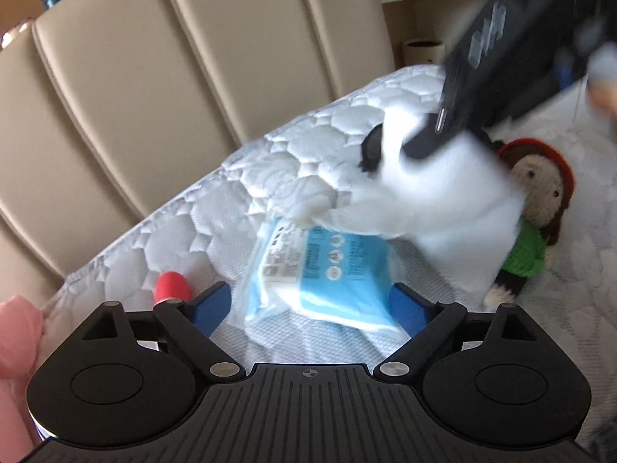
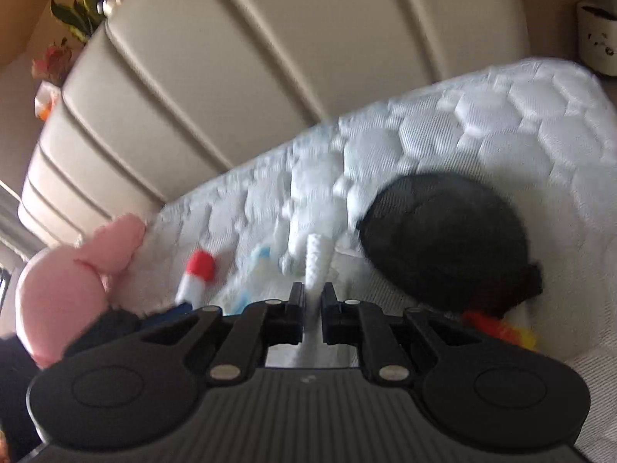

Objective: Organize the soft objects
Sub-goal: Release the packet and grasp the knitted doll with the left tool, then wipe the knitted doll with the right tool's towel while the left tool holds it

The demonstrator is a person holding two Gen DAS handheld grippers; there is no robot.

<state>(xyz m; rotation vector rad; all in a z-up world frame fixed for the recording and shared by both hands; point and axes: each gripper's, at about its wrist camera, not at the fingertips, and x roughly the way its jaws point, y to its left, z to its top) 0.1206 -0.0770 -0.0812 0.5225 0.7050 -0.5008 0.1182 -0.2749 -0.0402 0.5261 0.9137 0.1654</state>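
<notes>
My left gripper [image 1: 310, 306] is open, its blue fingertips [image 1: 212, 305] on either side of a blue and white packet of wipes [image 1: 308, 270] lying on the quilted mattress [image 1: 185, 227]. Above the packet, blurred, my right gripper [image 1: 432, 135] carries a white plush toy [image 1: 443, 200] with a black patch [image 1: 372, 150]. In the right wrist view my right gripper [image 2: 312, 297] is shut on a white textured part of that plush [image 2: 316, 258], and its black round part [image 2: 443, 239] fills the right. A knitted doll [image 1: 540, 200] with a red hat and green sweater lies behind the plush.
A pink plush [image 2: 65, 281] sits at the mattress's left edge, with a red and white soft item [image 2: 198, 270] beside it. Something orange and yellow [image 2: 501, 328] lies under the black part. A beige padded headboard [image 1: 154, 77] rises behind. A white cup [image 2: 597, 38] stands far right.
</notes>
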